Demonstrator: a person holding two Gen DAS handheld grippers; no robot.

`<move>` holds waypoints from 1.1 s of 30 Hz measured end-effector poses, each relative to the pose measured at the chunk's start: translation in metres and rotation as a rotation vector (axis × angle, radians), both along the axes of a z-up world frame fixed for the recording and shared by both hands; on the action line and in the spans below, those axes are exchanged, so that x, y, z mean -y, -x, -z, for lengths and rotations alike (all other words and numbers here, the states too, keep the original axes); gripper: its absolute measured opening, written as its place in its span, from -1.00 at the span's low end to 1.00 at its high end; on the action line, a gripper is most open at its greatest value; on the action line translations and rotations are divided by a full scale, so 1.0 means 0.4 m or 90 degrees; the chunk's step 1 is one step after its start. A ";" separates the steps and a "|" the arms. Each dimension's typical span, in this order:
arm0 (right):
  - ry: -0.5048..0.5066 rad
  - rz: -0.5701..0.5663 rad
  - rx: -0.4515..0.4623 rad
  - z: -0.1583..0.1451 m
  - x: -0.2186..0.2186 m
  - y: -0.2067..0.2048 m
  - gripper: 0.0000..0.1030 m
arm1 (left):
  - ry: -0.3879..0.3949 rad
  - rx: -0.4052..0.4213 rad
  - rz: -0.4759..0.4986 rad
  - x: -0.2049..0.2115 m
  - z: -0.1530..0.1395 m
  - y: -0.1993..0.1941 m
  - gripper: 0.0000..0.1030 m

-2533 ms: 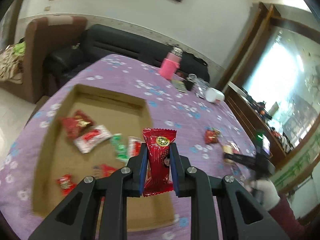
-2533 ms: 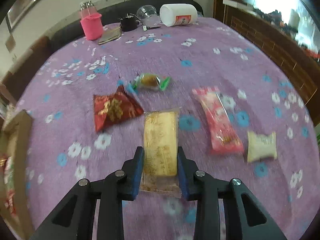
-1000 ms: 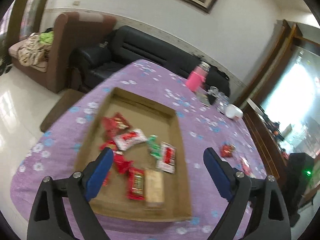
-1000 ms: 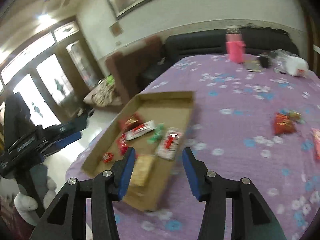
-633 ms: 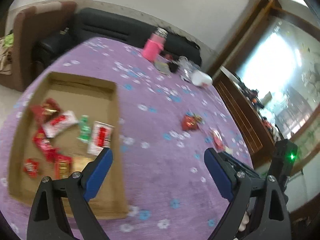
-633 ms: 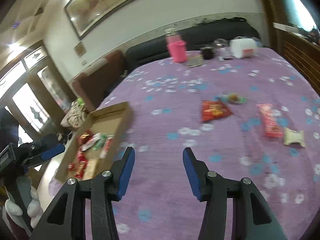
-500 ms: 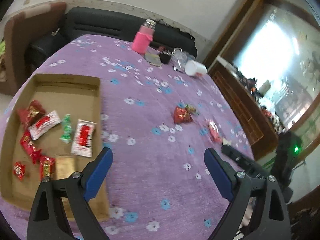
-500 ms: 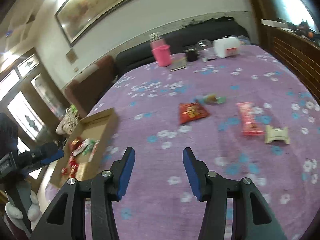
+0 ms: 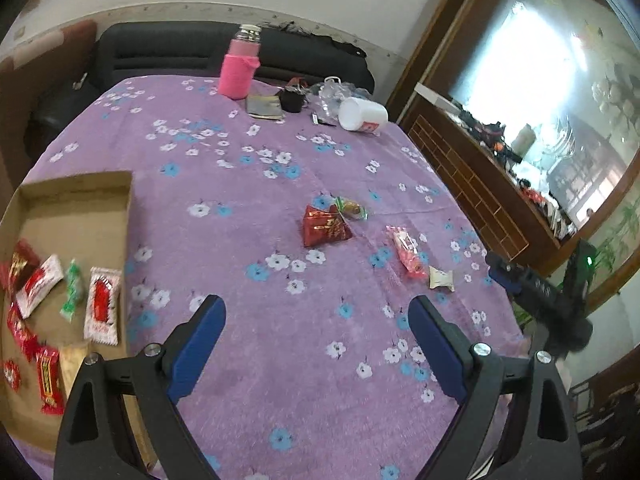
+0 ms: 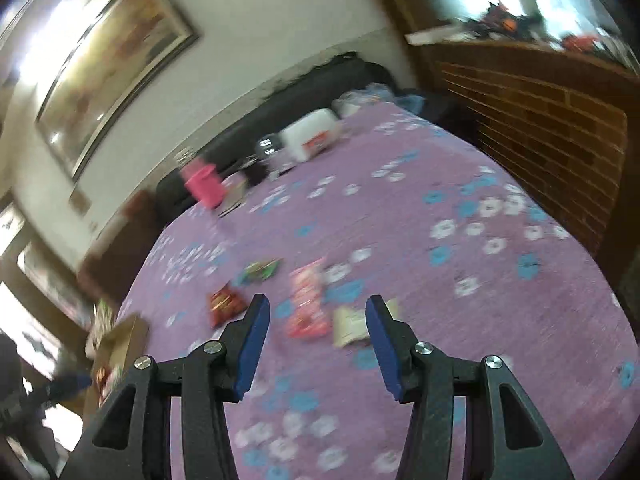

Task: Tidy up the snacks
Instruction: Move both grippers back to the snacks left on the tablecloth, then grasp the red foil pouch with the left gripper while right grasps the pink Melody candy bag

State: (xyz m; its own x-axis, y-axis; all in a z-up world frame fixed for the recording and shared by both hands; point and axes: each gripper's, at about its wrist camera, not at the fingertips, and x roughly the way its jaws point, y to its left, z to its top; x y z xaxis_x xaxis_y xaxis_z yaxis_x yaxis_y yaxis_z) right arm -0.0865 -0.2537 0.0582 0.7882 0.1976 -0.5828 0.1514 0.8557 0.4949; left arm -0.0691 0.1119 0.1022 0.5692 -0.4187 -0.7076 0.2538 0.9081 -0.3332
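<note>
My left hand-held gripper [image 9: 316, 330] spread wide, empty, above purple floral tabletop [image 9: 248, 184]; right hand-held gripper [image 10: 316, 330] spread, empty, over crinkly pink packet [image 10: 306, 300].

Our left gripper [image 9: 316, 316] has matte black triangular arms with cut-out windows, silver round-head screws at the joints, and flat blue pads [image 9: 197, 343] on its fingers. Our right gripper [image 10: 318, 328] is built alike: black textured arms, silver screws, blue pads [image 10: 252, 344]. Seen from the left wrist, it shows a small green light.
</note>
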 end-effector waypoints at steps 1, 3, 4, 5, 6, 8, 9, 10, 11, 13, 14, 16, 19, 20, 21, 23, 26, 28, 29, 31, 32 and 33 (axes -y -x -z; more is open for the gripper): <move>-0.009 0.005 -0.012 0.011 0.017 -0.013 0.03 | -0.001 -0.004 0.003 0.009 0.006 -0.009 0.79; -0.032 0.012 -0.034 0.037 0.045 -0.047 0.03 | -0.006 -0.016 0.012 0.033 0.022 -0.032 0.79; -0.040 0.007 -0.042 0.047 0.050 -0.062 0.03 | -0.011 -0.020 0.015 0.043 0.028 -0.043 0.79; -0.049 0.005 -0.052 0.058 0.052 -0.077 0.03 | -0.018 -0.024 0.017 0.056 0.036 -0.061 0.79; -0.059 0.005 -0.061 0.068 0.050 -0.090 0.03 | -0.023 -0.028 0.018 0.066 0.039 -0.079 0.79; -0.063 -0.014 -0.063 0.073 0.026 -0.116 0.03 | -0.023 -0.034 0.020 0.086 0.043 -0.123 0.79; -0.059 -0.031 -0.065 0.073 0.006 -0.138 0.03 | -0.019 -0.041 0.019 0.095 0.048 -0.150 0.79; -0.053 -0.051 -0.073 0.074 -0.021 -0.169 0.03 | -0.014 -0.050 0.018 0.102 0.054 -0.174 0.79; -0.043 -0.063 -0.083 0.078 -0.039 -0.190 0.03 | -0.005 -0.064 0.019 0.114 0.067 -0.211 0.79; 0.008 -0.073 -0.112 0.087 -0.085 -0.241 0.03 | -0.003 -0.084 0.011 0.130 0.091 -0.262 0.78; 0.032 -0.071 -0.118 0.093 -0.101 -0.255 0.03 | -0.007 -0.093 0.005 0.140 0.107 -0.288 0.78; 0.079 -0.072 -0.130 0.111 -0.131 -0.275 0.03 | -0.018 -0.094 0.003 0.159 0.134 -0.327 0.78; 0.096 -0.075 -0.132 0.143 -0.141 -0.277 0.03 | -0.099 -0.065 0.018 0.209 0.173 -0.375 0.78; 0.103 -0.076 -0.120 0.145 -0.141 -0.273 0.03 | -0.119 -0.055 0.026 0.222 0.182 -0.384 0.78; 0.109 -0.078 -0.117 0.147 -0.142 -0.268 0.03 | -0.144 -0.042 0.038 0.239 0.191 -0.392 0.78; 0.117 -0.083 -0.109 0.147 -0.146 -0.266 0.03 | -0.189 -0.016 0.060 0.272 0.208 -0.404 0.78; 0.138 -0.087 -0.106 0.147 -0.156 -0.269 0.02 | -0.224 -0.014 0.099 0.310 0.240 -0.409 0.78; 0.160 -0.086 -0.110 0.146 -0.169 -0.268 -0.12 | -0.233 -0.023 0.109 0.320 0.262 -0.405 0.78; 0.171 -0.085 -0.111 0.146 -0.174 -0.266 -0.31 | -0.237 -0.022 0.110 0.322 0.267 -0.404 0.75; 0.190 -0.084 -0.115 0.148 -0.185 -0.268 -0.43 | -0.231 -0.006 0.116 0.321 0.266 -0.391 0.45; 0.196 -0.085 -0.115 0.148 -0.187 -0.268 -0.50 | -0.226 -0.001 0.118 0.321 0.263 -0.387 0.16; 0.196 -0.086 -0.114 0.148 -0.188 -0.268 -0.52 | -0.221 -0.002 0.117 0.319 0.259 -0.383 0.14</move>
